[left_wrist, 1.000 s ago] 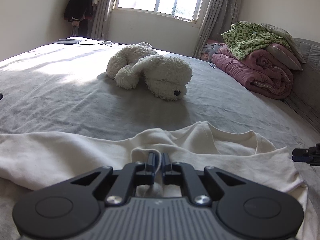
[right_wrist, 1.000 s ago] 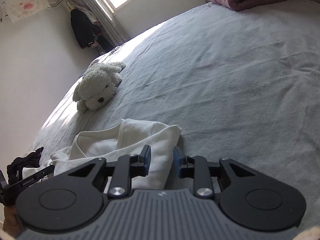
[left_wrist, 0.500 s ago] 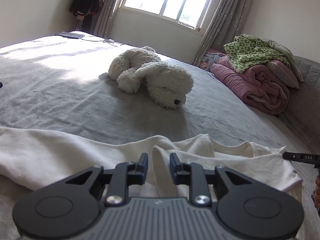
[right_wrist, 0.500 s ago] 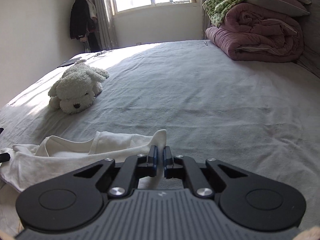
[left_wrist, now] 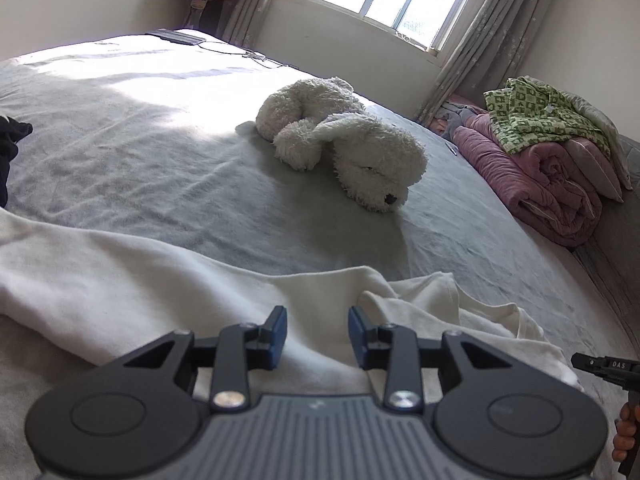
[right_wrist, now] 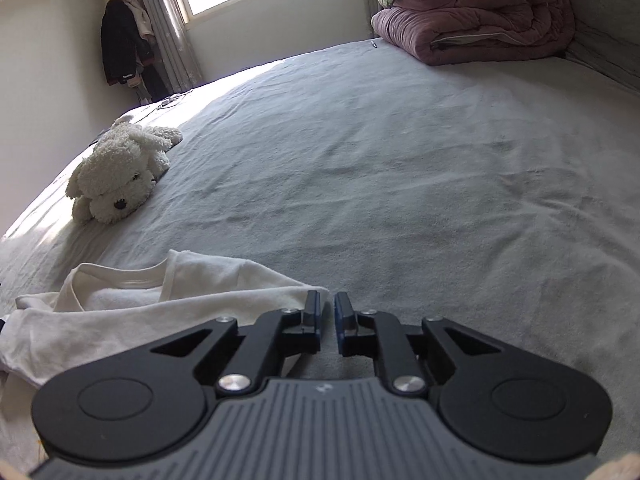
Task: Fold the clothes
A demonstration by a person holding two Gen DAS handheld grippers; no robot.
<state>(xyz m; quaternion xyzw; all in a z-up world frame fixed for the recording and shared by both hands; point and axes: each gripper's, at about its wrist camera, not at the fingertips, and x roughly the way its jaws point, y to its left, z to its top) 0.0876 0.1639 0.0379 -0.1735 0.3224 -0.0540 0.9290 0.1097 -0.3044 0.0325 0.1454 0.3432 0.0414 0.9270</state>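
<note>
The cream shirt (left_wrist: pixel 168 280) lies rumpled on the grey bed (left_wrist: pixel 160 168), near a plush dog (left_wrist: pixel 348 152). The left gripper (left_wrist: pixel 317 332) is opening right over the cloth, pinching nothing. The right gripper (right_wrist: pixel 327 316) is opening a crack at the shirt's corner, gap empty.

Both left gripper (left_wrist: pixel 317 330) and right gripper (right_wrist: pixel 327 318) are opening, fingers gripping nothing.
</note>
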